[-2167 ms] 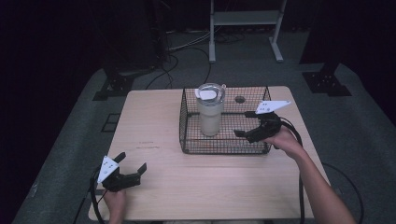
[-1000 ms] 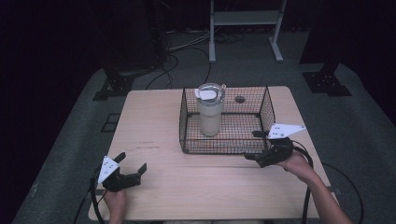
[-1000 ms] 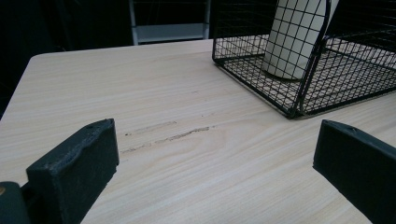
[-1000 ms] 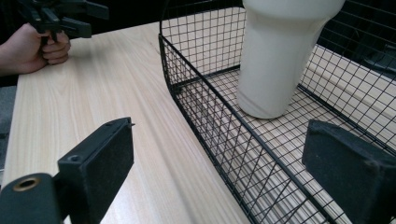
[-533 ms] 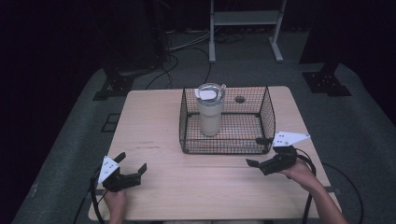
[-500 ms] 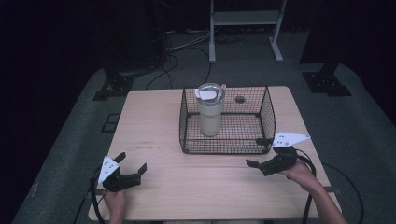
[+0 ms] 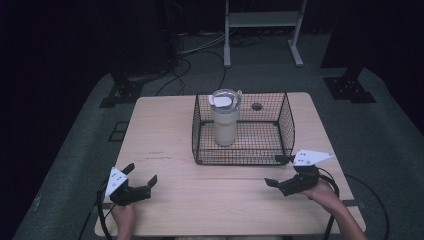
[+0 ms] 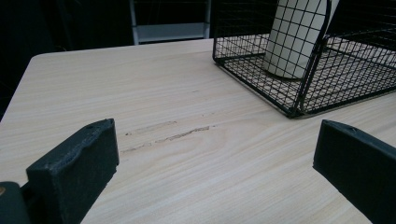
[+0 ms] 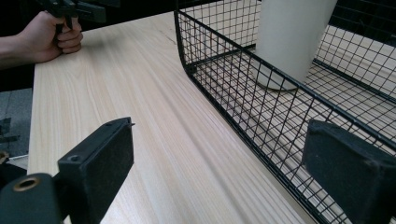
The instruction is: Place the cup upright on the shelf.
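Cream insulated tumbler point(image 7: 224, 120) with clear lid, upright inside black wire-mesh basket point(image 7: 286, 120), toward its left half, on pale wooden table point(image 7: 165, 130); right gripper point(image 7: 278, 171) just beside basket's near right corner, jaws spread wide, empty; left gripper point(image 7: 141, 176) well apart at table's near left corner, jaws likewise parted, holding nothing.

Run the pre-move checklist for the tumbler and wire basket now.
1. Tumbler upright inside the wire basket: ok.
2. Tumbler lid on: ok.
3. Right gripper jaws open, holding nothing: ok.
4. Left gripper jaws open, holding nothing: ok.
5. Both grippers apart from the basket, above the table: ok.
6. Lid sealed tight: cannot tell.
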Available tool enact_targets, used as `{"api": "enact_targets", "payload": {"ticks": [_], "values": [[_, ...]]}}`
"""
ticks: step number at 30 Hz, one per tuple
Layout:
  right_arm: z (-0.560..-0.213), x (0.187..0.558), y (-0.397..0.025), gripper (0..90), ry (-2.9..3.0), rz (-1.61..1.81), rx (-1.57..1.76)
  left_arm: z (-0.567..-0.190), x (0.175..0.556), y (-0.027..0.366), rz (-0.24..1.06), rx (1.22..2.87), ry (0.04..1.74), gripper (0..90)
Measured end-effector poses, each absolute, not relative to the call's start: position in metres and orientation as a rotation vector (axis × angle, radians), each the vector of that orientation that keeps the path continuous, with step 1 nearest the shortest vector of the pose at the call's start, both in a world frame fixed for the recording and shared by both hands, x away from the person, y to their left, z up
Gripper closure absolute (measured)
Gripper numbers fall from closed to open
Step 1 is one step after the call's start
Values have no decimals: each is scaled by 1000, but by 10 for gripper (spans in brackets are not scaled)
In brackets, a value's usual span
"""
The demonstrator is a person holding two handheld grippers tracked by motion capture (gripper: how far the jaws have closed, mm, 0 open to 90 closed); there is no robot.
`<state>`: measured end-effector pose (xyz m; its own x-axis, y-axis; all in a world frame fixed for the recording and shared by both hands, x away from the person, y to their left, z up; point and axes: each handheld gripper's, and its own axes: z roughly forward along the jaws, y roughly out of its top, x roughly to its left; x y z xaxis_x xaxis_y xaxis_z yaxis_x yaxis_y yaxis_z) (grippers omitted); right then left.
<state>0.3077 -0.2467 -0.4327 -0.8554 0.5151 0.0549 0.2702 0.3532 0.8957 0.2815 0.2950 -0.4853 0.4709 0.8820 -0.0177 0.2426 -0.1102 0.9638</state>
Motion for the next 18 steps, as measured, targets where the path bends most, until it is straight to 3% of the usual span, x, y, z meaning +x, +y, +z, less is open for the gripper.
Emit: {"api": "enact_targets", "payload": {"ticks": [18], "values": [[-463,282,-259,84,2326,1541,801,-485,282,294,740,1637,996,0]]}}
